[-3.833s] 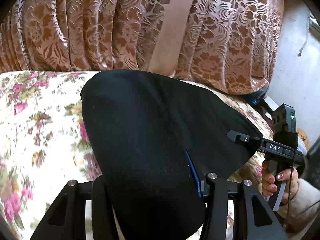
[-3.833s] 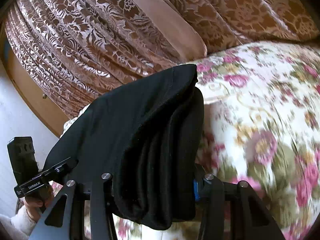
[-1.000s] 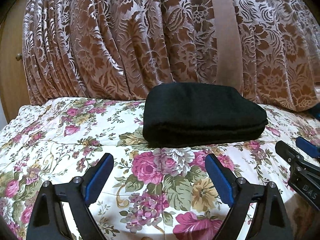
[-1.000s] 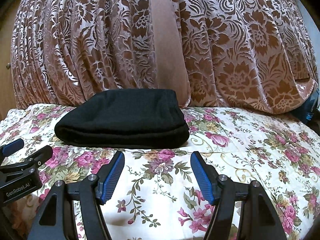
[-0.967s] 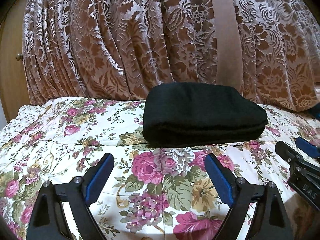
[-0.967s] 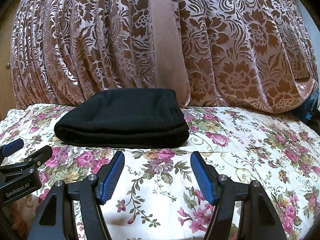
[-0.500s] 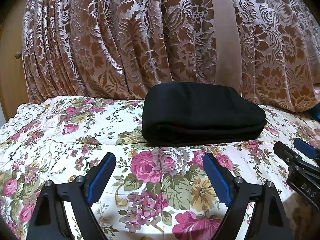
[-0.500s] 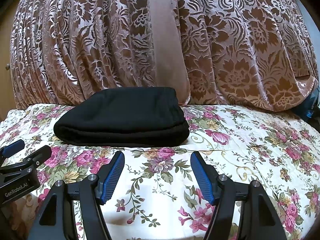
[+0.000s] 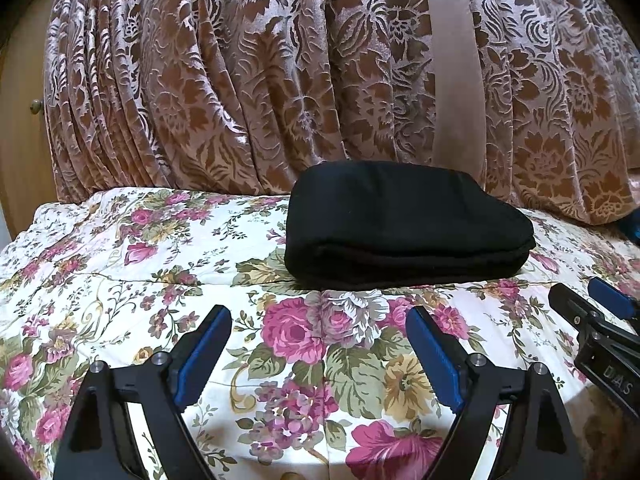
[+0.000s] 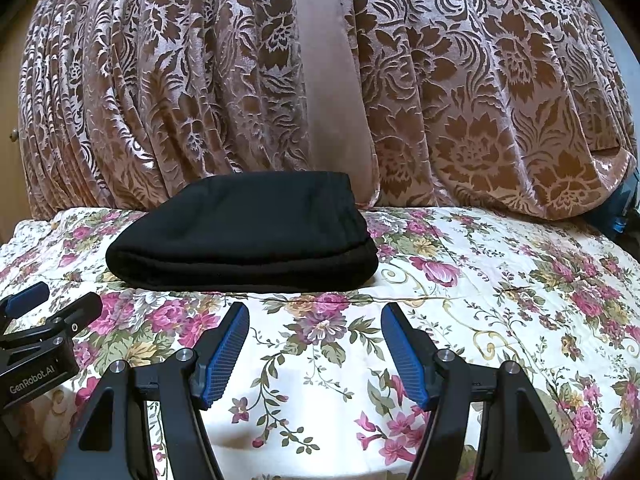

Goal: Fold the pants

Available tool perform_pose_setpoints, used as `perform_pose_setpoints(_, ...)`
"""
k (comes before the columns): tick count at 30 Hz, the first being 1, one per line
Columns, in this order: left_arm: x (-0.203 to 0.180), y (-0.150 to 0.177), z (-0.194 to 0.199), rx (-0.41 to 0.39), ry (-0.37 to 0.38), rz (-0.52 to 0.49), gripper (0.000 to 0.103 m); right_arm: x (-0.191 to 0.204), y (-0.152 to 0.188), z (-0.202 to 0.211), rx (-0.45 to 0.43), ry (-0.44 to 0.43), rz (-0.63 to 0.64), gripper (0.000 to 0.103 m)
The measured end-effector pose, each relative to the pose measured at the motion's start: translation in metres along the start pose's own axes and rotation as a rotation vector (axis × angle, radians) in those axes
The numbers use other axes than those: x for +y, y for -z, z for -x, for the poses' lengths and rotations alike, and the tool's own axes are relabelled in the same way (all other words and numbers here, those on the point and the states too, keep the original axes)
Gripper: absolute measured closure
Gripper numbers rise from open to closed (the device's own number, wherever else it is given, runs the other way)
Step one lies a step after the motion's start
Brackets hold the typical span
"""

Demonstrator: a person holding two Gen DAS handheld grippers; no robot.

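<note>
Pants (image 9: 404, 220), black and folded into a thick flat bundle, lie on the floral bedspread (image 9: 120, 264) close to the patterned curtain (image 9: 240, 80) that hangs behind the bed. The left gripper (image 9: 318, 332) is held low over the spread, level and pointing straight toward the bundle, its jaws spread wide with nothing between them and its blue pads (image 9: 200, 356) well short of the cloth. The right gripper (image 10: 314, 328) sits in a matching pose beside it, also pointing toward the curtain, jaws wide apart and empty, with the bundle ahead and to its left. Each gripper shows at the edge of the other's view, so the two are side by side and near each other, neither touching the pants. The bundle's long axis runs left to right across both views, parallel to the curtain. Its stacked, rounded fold edge faces the grippers; in the right wrist view the end with a gathered band lies on the right, and the rounded end tapers to the left. The far edge of the bundle lies just beside the curtain's foot; whether it touches cannot be told. Open bedspread lies between the grippers and the near edge, and wider stretches of it extend to the left of the bundle in the left wrist view and to the right of it in the right wrist view.
</note>
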State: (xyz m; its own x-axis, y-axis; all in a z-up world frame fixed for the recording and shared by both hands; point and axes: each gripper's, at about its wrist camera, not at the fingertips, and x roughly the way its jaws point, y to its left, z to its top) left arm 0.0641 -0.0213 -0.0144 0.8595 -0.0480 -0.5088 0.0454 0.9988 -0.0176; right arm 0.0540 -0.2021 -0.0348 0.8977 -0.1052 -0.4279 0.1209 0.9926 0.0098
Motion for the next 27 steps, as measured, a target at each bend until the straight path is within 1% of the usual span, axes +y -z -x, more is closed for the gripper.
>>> perform_pose_setpoints(27, 0.0024, 0.0011, -0.0036, 0.016, -0.002, 0.006, 0.014, -0.001, 0.0003, -0.0025, 0.012, -0.004, -0.007, 0.034)
